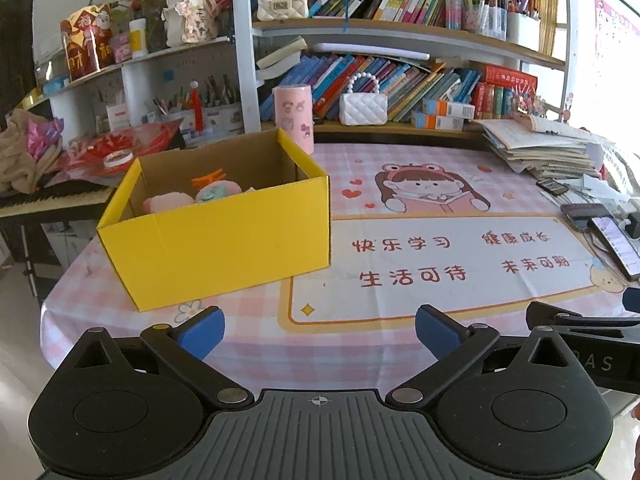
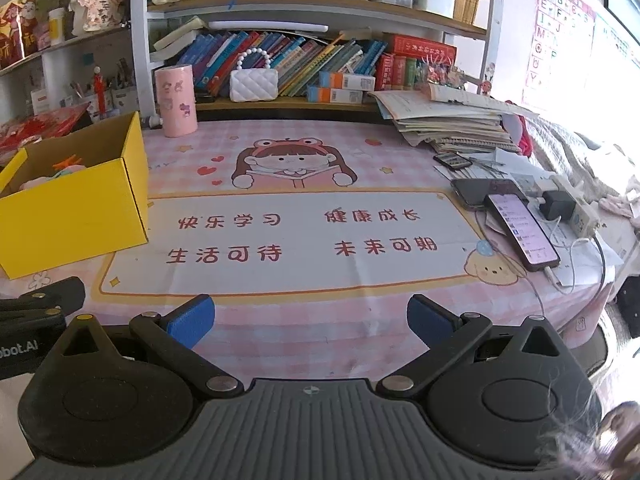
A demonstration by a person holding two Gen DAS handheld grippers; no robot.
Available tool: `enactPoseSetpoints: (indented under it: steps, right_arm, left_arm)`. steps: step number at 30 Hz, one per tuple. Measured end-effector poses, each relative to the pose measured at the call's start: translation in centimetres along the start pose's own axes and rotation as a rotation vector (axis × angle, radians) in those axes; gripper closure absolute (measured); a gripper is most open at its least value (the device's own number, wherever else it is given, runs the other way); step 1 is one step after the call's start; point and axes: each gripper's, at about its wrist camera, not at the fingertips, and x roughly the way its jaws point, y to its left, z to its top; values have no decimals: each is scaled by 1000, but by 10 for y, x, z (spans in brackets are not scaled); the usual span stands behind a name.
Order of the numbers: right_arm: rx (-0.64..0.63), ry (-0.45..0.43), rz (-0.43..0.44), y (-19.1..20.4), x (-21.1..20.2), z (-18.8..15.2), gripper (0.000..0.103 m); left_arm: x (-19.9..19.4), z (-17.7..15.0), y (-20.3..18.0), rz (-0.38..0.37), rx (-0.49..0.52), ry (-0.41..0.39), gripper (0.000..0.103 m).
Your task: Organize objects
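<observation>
A yellow cardboard box (image 1: pixel 224 236) stands open on the pink checked tablecloth (image 1: pixel 400 208), left of centre. Inside it lie soft toys (image 1: pixel 212 194), pink and pale, one with an orange top. The box also shows at the left edge of the right wrist view (image 2: pixel 76 208), toys (image 2: pixel 66 168) just visible over its rim. My left gripper (image 1: pixel 318 330) is open and empty, low over the table's near edge, right of the box. My right gripper (image 2: pixel 310 318) is open and empty, over the near edge. Part of the right gripper (image 1: pixel 580 328) shows in the left wrist view.
A pink cylindrical holder (image 1: pixel 294 114) stands behind the box. Bookshelves with books and white quilted bags (image 1: pixel 362 106) line the back. A paper stack (image 2: pixel 452 120), phones (image 2: pixel 520 228) and a charger with cables (image 2: pixel 560 204) crowd the table's right side. A piano keyboard (image 1: pixel 52 196) sits left.
</observation>
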Motion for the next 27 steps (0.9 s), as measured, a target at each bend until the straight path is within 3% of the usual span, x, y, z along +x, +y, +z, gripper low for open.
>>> enactPoseSetpoints:
  steps: [27]
  right_arm:
    - [-12, 12, -3, -1, 10, 4, 0]
  left_arm:
    - [9, 4, -4, -7, -36, 39, 0]
